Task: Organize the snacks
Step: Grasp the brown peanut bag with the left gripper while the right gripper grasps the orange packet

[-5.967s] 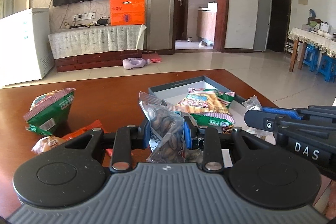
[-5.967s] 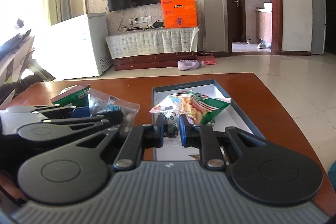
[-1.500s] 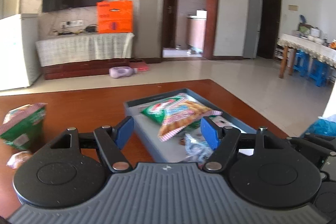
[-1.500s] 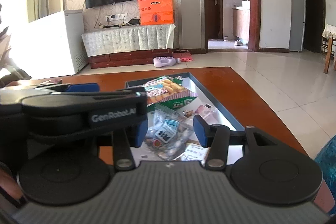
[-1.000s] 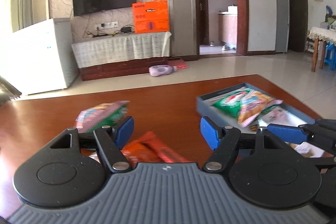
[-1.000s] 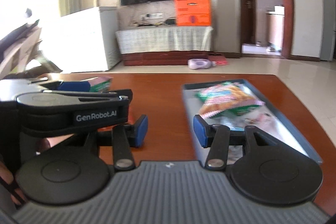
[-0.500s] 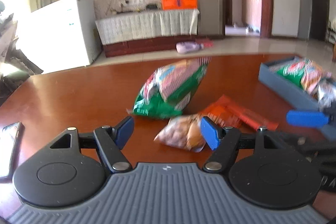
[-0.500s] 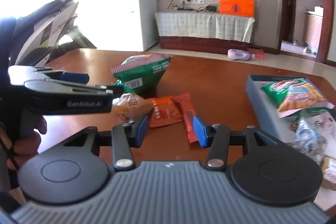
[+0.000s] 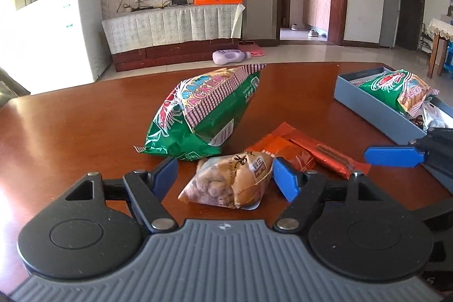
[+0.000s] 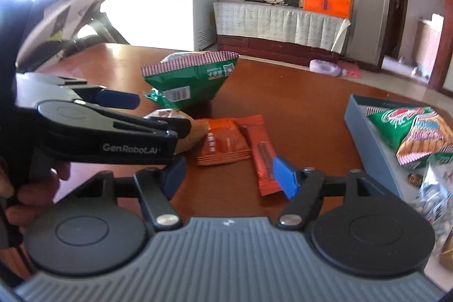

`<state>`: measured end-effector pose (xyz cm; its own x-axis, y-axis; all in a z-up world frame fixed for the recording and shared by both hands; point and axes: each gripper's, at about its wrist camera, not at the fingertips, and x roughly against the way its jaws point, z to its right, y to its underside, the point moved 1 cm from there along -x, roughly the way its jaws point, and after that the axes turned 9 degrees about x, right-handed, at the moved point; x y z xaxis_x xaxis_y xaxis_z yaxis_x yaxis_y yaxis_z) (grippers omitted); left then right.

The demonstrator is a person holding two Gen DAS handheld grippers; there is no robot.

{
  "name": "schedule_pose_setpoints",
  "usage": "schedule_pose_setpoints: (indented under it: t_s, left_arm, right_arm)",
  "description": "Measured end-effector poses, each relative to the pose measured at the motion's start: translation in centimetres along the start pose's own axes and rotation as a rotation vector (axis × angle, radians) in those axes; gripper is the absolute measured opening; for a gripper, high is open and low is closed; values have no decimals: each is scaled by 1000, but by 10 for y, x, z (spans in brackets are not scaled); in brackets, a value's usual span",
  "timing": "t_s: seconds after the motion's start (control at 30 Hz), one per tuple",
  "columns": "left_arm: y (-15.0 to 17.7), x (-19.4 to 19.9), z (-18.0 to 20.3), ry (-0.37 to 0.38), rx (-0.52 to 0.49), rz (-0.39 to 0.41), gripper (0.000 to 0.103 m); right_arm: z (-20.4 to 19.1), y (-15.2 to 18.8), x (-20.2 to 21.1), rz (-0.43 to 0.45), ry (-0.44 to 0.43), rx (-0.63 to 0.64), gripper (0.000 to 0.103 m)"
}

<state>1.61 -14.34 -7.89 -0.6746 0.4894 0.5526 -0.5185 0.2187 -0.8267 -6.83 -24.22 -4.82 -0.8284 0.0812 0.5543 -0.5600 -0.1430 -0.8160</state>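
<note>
My left gripper [image 9: 225,171] is open, its fingers on either side of a small tan peanut bag [image 9: 229,183] lying on the brown table [image 9: 70,132]. A large green cracker bag [image 9: 203,115] lies just behind it, and orange-red packets [image 9: 300,150] lie to its right. My right gripper [image 10: 230,174] is open and empty, low over the table, with a thin red packet [image 10: 263,154] by its right finger and a flat orange packet [image 10: 223,142] ahead. The grey-blue box [image 10: 371,137] on the right holds a green cracker bag [image 10: 416,129] and a clear snack bag.
The left gripper body [image 10: 99,129] crosses the left of the right wrist view, covering part of the peanut bag. The right gripper's blue finger [image 9: 393,156] shows at the right of the left wrist view. A white freezer, TV stand and tiled floor lie beyond the table's far edge.
Both grippers swung left from the box to the loose snacks. The left gripper closed in until the peanut bag lies between its open fingers. The right gripper came nearer the orange packets.
</note>
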Motion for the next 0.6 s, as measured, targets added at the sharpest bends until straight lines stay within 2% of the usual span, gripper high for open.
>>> schedule_pose_setpoints:
  t_s: [0.07, 0.17, 0.33, 0.47, 0.6]
  left_arm:
    - [0, -7, -3, 10, 12, -18, 78]
    - [2, -19, -8, 29, 40, -77, 71]
    - [1, -20, -15, 28, 57, -68, 64]
    - [-1, -11, -26, 26, 90, -75, 63]
    - [1, -8, -45, -10, 108, -89, 62]
  right_arm:
    - [-1, 0, -3, -5, 5, 13, 71]
    - [-7, -1, -10, -27, 5, 74, 71]
    - [-14, -6, -19, -16, 10, 128, 71]
    - [-12, -12, -26, 1, 25, 123, 71]
    - [-13, -18, -40, 5, 1, 129, 73]
